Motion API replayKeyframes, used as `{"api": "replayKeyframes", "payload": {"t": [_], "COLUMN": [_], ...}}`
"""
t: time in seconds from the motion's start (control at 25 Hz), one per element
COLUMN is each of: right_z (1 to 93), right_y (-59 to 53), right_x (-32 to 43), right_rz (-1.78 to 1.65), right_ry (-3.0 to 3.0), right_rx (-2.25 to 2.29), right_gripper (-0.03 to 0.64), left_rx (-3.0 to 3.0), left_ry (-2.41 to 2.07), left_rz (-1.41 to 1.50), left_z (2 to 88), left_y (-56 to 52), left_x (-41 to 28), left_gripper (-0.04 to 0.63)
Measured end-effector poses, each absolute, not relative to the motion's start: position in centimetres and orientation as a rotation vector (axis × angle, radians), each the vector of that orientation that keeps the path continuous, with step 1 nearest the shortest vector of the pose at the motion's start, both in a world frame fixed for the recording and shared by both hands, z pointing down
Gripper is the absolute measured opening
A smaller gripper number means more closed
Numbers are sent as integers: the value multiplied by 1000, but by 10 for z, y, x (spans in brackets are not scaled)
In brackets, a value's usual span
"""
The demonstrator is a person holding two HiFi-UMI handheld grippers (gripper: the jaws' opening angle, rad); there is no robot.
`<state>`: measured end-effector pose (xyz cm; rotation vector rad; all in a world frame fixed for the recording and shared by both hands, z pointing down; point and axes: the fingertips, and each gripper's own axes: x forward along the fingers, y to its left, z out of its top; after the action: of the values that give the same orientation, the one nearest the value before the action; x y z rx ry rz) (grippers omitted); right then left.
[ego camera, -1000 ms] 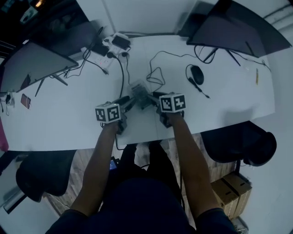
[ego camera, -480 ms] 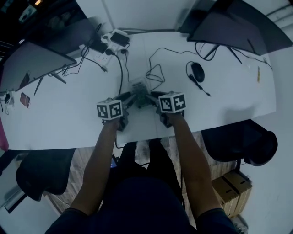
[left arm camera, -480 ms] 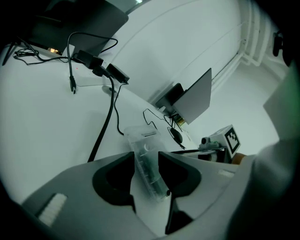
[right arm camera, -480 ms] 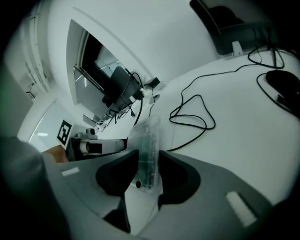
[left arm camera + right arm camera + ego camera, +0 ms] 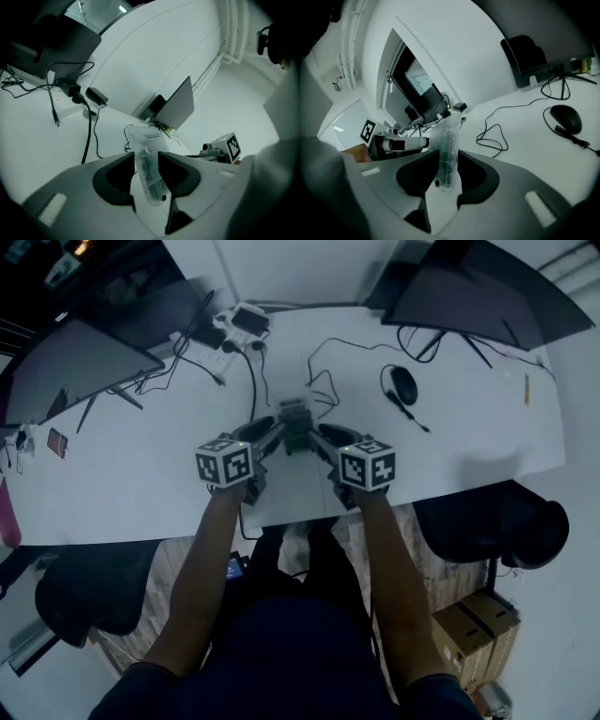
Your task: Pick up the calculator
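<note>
- Head view: the picture is dim. The calculator [image 5: 294, 416] shows only as a small pale block, and I cannot tell here whether it is clear of the table [image 5: 141, 488]. The marker cubes [image 5: 225, 463] cover most of each tool.
- Head view: the left hand-held gripper [image 5: 272, 435] and the right hand-held gripper [image 5: 321, 435] reach the calculator from either side, near the table's front edge.
- Head view: just beyond lie a looped cable [image 5: 323, 395] and a mouse [image 5: 403, 388]. The left monitor [image 5: 75, 367] and the right monitor [image 5: 478, 296] are both cut off by the frame.
- Left gripper view: the corners are dark. The left hand-held gripper [image 5: 146, 157] has just been closing its jaws, and they now pinch the calculator [image 5: 150, 178]. The calculator is translucent and stands on edge between the pads, with its far end past the tips.
- Left gripper view: the right tool's cube shows at the right. A black lead [image 5: 89, 136] and an adapter [image 5: 96, 96] lie on the table behind.
- Right gripper view: the near left is a dark blur. The right hand-held gripper [image 5: 449, 157] has also just been closing its jaws. They clamp the calculator [image 5: 447, 140] on edge, tilted slightly.
- Right gripper view: the left hand-held gripper [image 5: 401, 143] shows just beyond the calculator. The cable [image 5: 492, 136] and mouse [image 5: 566, 118] lie to the right, well clear.
</note>
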<state>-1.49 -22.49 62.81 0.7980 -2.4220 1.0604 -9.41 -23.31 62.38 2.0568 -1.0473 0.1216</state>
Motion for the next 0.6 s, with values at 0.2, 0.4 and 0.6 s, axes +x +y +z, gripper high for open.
{"api": "replayKeyframes", "payload": {"t": [0.2,0.4,0.6], "right_z": [585,540,497], "right_y": [-223,-217,-209], "right_x": [-9,-6,-5], "right_rz": [974,887,769], "right_ry": [-2502,-2575,-2640], "right_rx": [869,927,962], "right_gripper": [133,133,133], "left_rx": [2159,2259,2352], "left_ry": [-1029,-1026,-1018], "left_rz": [64,4,-63], "left_z": [578,528,482], "left_y": [-230,-226,-218], "left_x": [-89,-86,-86], "left_gripper": [142,141,141]}}
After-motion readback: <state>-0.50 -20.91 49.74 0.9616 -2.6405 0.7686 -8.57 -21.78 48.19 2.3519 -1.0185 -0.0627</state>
